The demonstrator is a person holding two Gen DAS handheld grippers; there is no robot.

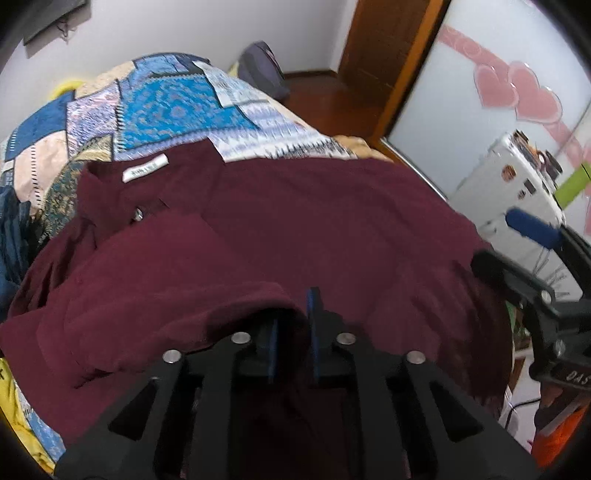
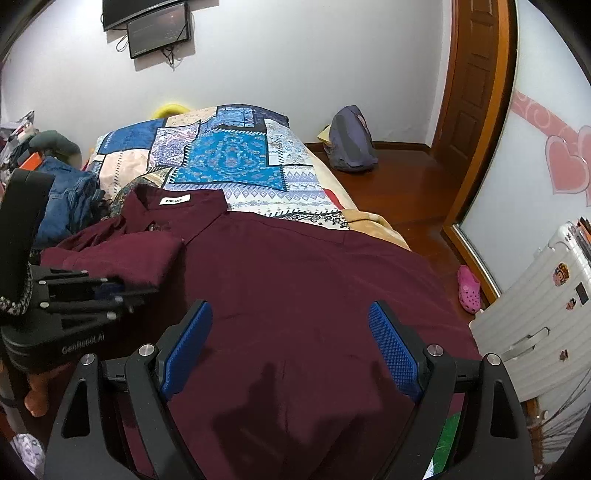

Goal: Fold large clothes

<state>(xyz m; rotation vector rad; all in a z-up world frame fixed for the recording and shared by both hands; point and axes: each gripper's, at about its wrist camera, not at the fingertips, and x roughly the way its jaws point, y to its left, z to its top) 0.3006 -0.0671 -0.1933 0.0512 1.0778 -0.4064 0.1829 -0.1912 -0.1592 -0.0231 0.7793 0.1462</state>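
A large maroon shirt lies spread on the patchwork quilt, collar and white label at the far left. Its left sleeve is folded in over the body. My left gripper sits low over that side of the shirt. Its blue pads stand a narrow gap apart, and a fold of cloth drapes over the left finger without being pinched. It also shows at the left edge as the left gripper. My right gripper hovers wide open above the shirt's near part, holding nothing.
A heap of blue jeans lies at the bed's left edge. Right of the bed are wooden floor, a grey backpack, a pink clog, a white suitcase and a wooden door. A screen hangs on the far wall.
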